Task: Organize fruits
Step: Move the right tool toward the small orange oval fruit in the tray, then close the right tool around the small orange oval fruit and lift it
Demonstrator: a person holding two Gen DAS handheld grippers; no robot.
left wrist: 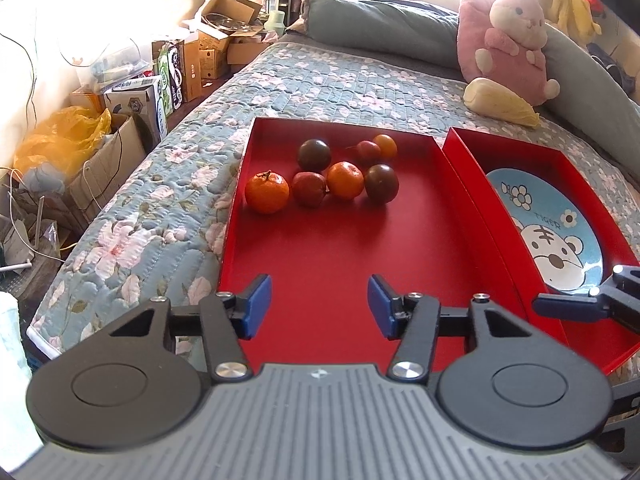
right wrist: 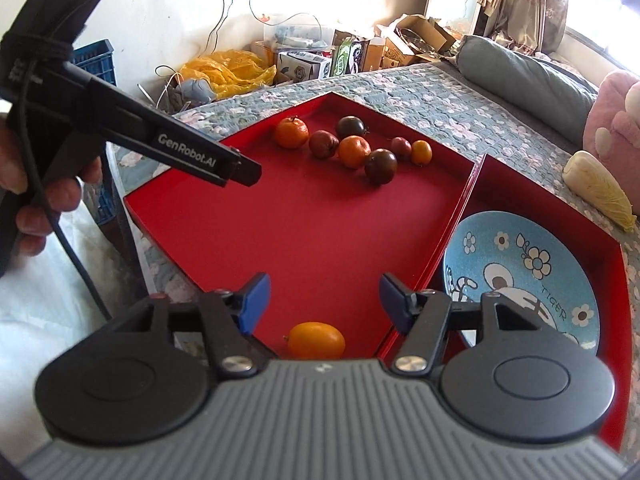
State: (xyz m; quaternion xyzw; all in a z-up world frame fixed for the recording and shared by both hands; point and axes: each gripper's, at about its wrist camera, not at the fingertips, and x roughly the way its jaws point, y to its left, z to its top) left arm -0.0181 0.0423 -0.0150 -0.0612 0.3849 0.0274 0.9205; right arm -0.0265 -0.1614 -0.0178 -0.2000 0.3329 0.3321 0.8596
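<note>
- Both the left gripper [left wrist: 319, 306] and the right gripper [right wrist: 320, 303] hang half open, holding nothing.
- Fruit [left wrist: 324, 172] is clustered at the red tray's [left wrist: 400, 248] far end; a small orange [right wrist: 316, 340] lies near.
- Better to centre the jaws over it and lower gently.

We see the plate [right wrist: 520, 276] partly hidden behind the right gripper's linkage, the near kumquat [right wrist: 316, 340] cut by its body, and the pink plush [right wrist: 614, 120] cropped at right.
</note>
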